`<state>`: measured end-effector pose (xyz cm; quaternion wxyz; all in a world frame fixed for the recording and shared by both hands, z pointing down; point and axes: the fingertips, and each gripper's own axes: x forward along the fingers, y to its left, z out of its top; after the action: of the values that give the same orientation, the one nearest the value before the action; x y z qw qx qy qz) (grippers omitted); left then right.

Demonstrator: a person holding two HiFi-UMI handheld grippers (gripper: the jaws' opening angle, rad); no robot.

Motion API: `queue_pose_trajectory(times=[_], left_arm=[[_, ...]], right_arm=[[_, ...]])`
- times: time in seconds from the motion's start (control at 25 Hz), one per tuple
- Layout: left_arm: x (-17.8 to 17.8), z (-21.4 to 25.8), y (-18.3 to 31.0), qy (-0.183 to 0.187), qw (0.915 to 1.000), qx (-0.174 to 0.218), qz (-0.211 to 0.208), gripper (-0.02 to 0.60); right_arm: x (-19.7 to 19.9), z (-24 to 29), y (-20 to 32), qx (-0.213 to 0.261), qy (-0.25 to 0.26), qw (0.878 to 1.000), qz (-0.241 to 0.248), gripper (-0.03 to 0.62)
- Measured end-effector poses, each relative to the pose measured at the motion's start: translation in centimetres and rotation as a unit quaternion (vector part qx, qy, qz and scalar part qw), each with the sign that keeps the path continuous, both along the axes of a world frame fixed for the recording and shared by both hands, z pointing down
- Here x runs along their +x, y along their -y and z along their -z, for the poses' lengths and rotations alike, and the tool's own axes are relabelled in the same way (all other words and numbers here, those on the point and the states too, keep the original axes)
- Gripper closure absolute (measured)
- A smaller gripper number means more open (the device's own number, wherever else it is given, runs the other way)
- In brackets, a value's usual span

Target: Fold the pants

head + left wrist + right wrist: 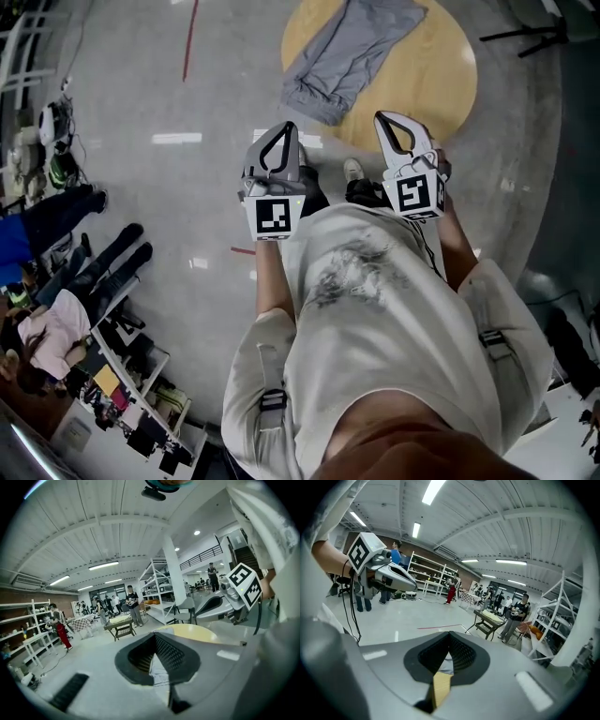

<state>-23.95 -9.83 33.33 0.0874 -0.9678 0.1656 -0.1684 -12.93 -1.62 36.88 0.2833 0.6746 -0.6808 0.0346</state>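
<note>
Pants lay spread on the table, unfolded. Left gripper and right gripper were held by the chest, well short of it, jaws pressed together, empty. Likely an approach stance, fold not yet begun.

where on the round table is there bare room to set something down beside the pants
The widest bare wood is the right half of the round table, between the pants and the right rim. Left of the pants only a thin strip shows. The near-left edge is crowded: the pants' end reaches the rim.
</note>
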Motion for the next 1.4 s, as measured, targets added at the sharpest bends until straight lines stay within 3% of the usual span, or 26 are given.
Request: queue_pose_trajectory(times=[0.24,0.48,0.68,1.04,1.4], left_arm=[[-0.1,-0.3,2.3,-0.014,0.9986,-0.007,-0.051,0.574],[-0.7,-2.8,4.6,0.003,0.9941,-0.042,-0.099,0.574],[-0.7,-7.3,4.8,0.024,0.9878,-0.043,-0.148,0.574],[-1.9,-9.4,6.6,0.034,0.9717,-0.047,-0.229,0.574],[-3.1,-13.6,6.6,0.064,0.9478,-0.056,-0.307,0.574]], right_arm=[[-1.5,0.6,2.0,0.013,-0.003,0.999,-0.043,0.586],[-2.9,-1.4,3.1,-0.006,0.001,0.995,-0.097,0.586],[-4.0,-5.7,2.6,-0.019,0.005,0.991,-0.131,0.586],[-6.2,-7.5,3.7,-0.04,-0.001,0.98,-0.194,0.586],[-8.3,-11.3,3.7,-0.09,-0.006,0.969,-0.228,0.585]])
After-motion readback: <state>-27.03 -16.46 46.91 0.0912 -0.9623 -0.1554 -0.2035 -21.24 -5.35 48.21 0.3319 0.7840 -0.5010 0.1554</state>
